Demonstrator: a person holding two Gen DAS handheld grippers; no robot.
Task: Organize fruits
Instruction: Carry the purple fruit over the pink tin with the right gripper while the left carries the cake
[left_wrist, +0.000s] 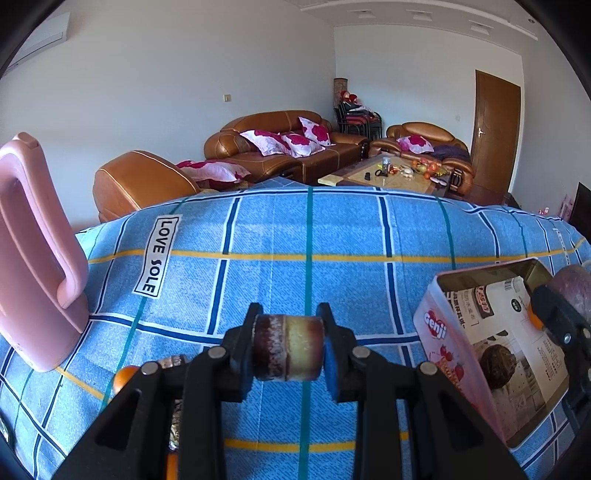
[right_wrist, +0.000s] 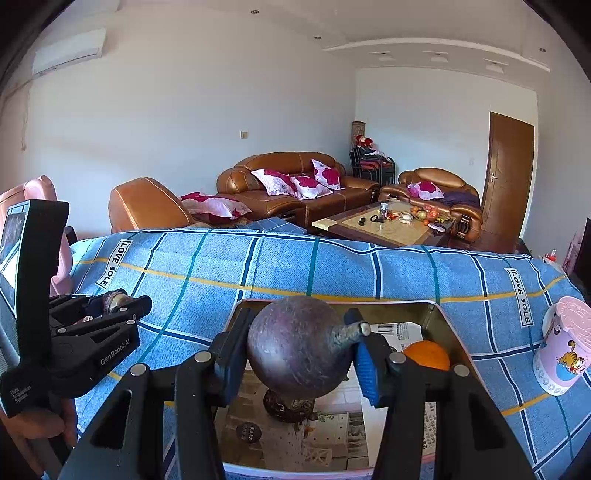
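Nearest, the right gripper (right_wrist: 301, 354) is clamped on a round, dark purple, hard-skinned fruit (right_wrist: 295, 343) above the open pink tin box (right_wrist: 454, 332); it looks slippery, best held across its middle. Beyond, the left gripper (left_wrist: 288, 347) pinches a stubby brown-and-yellow cylinder (left_wrist: 286, 347), perhaps light.

Daylight is filling a room with plain white walls (right_wrist: 177, 122) and a stepped white ceiling (right_wrist: 424, 40). A brown leather sofa (right_wrist: 295, 184) with pink floral cushions (right_wrist: 291, 182) is sitting against the far wall, an armchair (right_wrist: 443, 188) beside it. A low coffee table (right_wrist: 388, 225) is standing before them. A wooden door (right_wrist: 508, 173) is showing at right, an air conditioner (right_wrist: 70, 51) hanging high at left.
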